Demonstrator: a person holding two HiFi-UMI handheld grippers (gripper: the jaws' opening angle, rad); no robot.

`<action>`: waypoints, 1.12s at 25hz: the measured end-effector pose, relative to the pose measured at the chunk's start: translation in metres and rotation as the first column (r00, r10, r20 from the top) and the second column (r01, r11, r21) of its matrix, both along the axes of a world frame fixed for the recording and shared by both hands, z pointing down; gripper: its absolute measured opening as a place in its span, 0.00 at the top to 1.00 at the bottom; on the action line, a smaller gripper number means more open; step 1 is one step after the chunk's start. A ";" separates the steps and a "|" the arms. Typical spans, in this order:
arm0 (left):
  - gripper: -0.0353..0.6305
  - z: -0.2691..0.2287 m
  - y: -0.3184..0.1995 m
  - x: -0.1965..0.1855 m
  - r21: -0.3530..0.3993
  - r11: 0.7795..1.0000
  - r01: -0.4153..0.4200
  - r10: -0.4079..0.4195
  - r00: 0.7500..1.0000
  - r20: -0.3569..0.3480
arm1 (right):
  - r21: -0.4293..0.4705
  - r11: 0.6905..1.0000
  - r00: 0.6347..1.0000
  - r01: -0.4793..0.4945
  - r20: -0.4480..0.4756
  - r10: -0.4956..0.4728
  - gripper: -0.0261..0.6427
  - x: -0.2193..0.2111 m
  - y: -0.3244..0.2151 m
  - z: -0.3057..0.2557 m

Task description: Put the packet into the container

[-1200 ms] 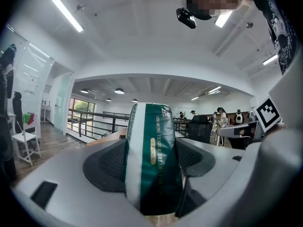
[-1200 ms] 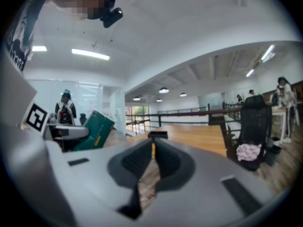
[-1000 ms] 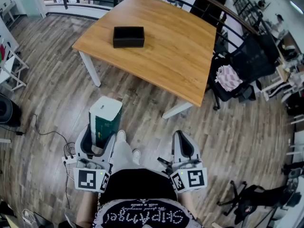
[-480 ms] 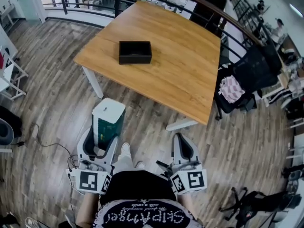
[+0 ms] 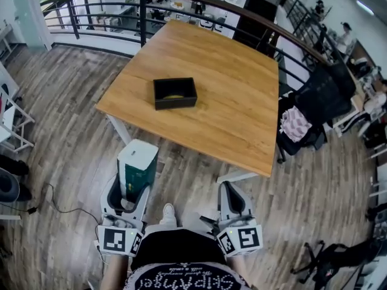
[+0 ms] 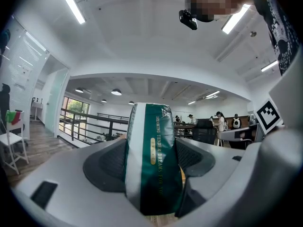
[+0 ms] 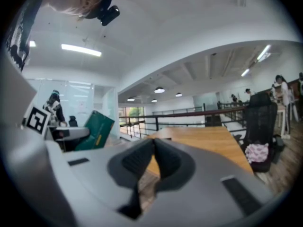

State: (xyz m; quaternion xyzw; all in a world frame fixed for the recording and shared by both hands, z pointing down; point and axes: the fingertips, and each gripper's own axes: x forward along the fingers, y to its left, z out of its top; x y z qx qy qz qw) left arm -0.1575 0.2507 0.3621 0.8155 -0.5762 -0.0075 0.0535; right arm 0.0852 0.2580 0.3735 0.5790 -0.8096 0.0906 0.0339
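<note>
Clamped in left claw [image 6: 152, 161]: green-and-white packet [image 5: 137, 162], upright, over the floor. Right claw [image 7: 154, 162] closed on nothing. Well apart on desk [image 5: 233, 95]: black container [image 5: 175, 93], open, maybe something yellowish inside. Grasp done; left to do: carry over, lower in, release.

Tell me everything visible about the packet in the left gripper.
The packet is tall and dark green, with a white panel and a white top. A gold strip and pale lettering run down its face, and its skin looks like glossy film. It stands upright, its lower part pinched between the jaws of the left gripper, which press its two sides. It is held above the wooden floor, short of the table, and nothing else touches it.
</note>
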 end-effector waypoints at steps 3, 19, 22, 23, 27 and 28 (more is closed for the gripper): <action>0.42 0.002 -0.001 -0.003 -0.010 1.000 0.002 -0.002 1.000 -0.006 | -0.011 1.000 1.000 0.006 -0.004 -0.006 0.90 -0.005 -0.002 0.001; 0.42 0.013 -0.037 -0.006 -0.055 0.998 0.043 -0.045 0.999 -0.020 | -0.068 0.997 0.999 0.042 -0.003 -0.043 0.90 -0.010 -0.047 0.017; 0.42 0.012 -0.052 -0.003 -0.060 0.997 0.052 -0.053 0.998 -0.020 | -0.078 0.995 0.998 0.057 -0.002 -0.057 0.90 -0.008 -0.065 0.017; 0.42 0.012 -0.058 -0.002 -0.060 0.997 0.056 -0.057 0.998 -0.019 | -0.079 0.995 0.998 0.062 -0.002 -0.062 0.90 -0.008 -0.072 0.017; 0.42 0.013 -0.086 -0.001 -0.055 0.996 0.077 -0.078 0.997 -0.023 | -0.073 0.994 0.996 0.086 -0.006 -0.087 0.90 -0.008 -0.106 0.017; 0.42 0.013 -0.094 0.000 -0.052 0.995 0.083 -0.084 0.996 -0.025 | -0.070 0.993 0.996 0.092 -0.006 -0.093 0.90 -0.008 -0.115 0.016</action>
